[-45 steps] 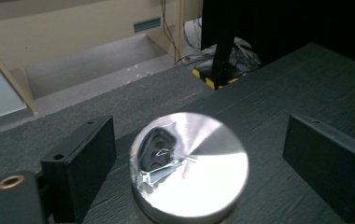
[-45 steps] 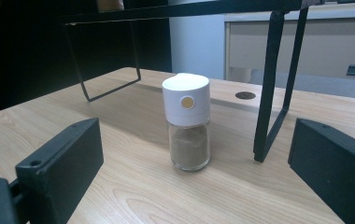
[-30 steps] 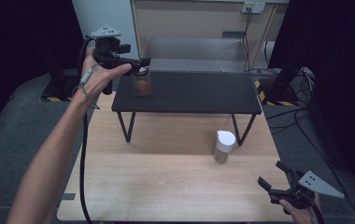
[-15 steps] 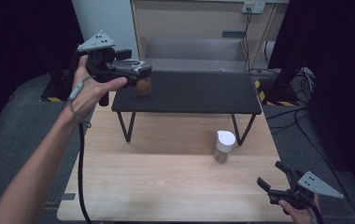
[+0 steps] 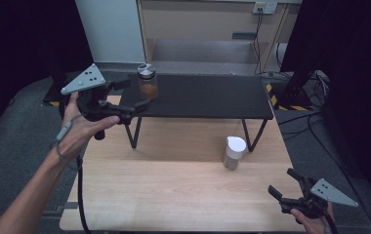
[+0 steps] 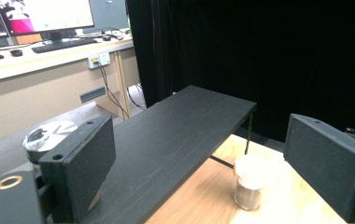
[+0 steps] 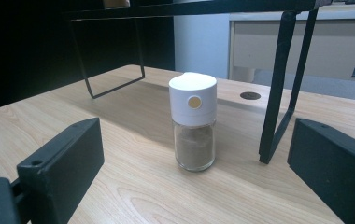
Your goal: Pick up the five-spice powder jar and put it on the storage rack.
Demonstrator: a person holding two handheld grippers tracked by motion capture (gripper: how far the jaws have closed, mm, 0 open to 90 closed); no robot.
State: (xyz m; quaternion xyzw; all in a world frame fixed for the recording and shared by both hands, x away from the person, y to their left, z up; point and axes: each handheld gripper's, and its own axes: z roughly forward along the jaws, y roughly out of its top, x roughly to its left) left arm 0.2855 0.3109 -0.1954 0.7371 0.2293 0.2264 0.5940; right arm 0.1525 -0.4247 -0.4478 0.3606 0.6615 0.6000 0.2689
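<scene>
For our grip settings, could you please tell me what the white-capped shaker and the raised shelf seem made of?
White-capped shaker: clear, glossy body, probably glass, brown powder visible through it; smooth matte cap, likely plastic. Raised shelf: matte black top with faint grain, perhaps painted wood; thin black legs look metal.

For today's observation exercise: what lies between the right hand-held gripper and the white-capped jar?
Only bare wooden table: the right gripper view shows nothing between the open right hand-held gripper and the white-capped jar.

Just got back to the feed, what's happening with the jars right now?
The left tool is open and empty beside the silver-lidded glass jar of orange-brown powder, which stands alone on the black raised shelf. The right tool sits open, low on the wooden table, facing the white-capped glass spice jar.
</scene>
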